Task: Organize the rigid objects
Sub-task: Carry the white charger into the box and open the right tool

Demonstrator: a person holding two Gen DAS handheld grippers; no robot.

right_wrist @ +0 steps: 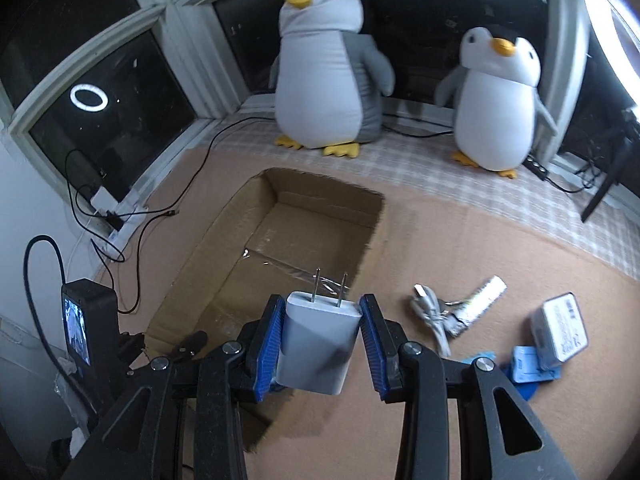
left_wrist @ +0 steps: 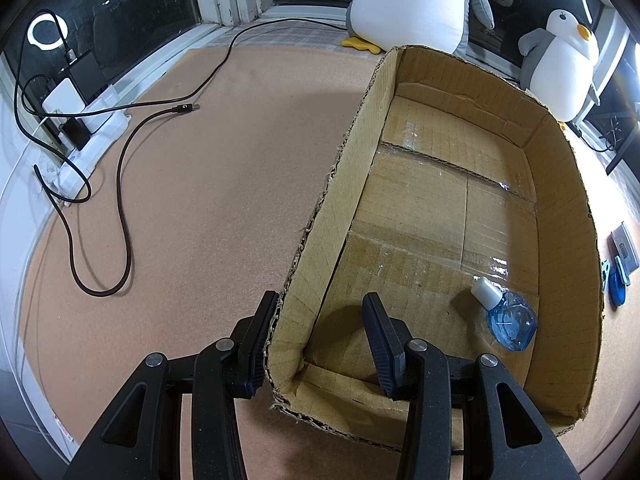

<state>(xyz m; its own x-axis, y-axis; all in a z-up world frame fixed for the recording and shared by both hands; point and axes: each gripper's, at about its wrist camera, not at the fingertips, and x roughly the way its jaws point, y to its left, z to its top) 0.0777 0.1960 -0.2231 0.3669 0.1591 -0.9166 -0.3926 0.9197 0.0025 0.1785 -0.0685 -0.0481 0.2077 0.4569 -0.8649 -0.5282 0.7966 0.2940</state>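
An open cardboard box [left_wrist: 560, 184] lies on the tan mat. Inside, near its right wall, rests a small clear blue bottle [left_wrist: 508, 316] with a white cap. My left gripper [left_wrist: 320, 298] straddles the box's near left corner, one finger outside the left wall and one inside, shut on the cardboard. My right gripper [right_wrist: 322, 300] is shut on a white wall charger [right_wrist: 320, 340], prongs pointing away, held above the near right edge of the box [right_wrist: 320, 200]. On the mat to the right lie a coiled white cable [right_wrist: 432, 316], a white tube [right_wrist: 480, 300], a white case [right_wrist: 560, 328] and a blue piece [right_wrist: 528, 364].
Two plush penguins [right_wrist: 328, 72] [right_wrist: 492, 100] stand on the checked sill behind the box. A long black cable [left_wrist: 120, 208] loops over the mat left of the box, running to a power strip [left_wrist: 92, 132] and adapters by the window. Dark panes enclose the back.
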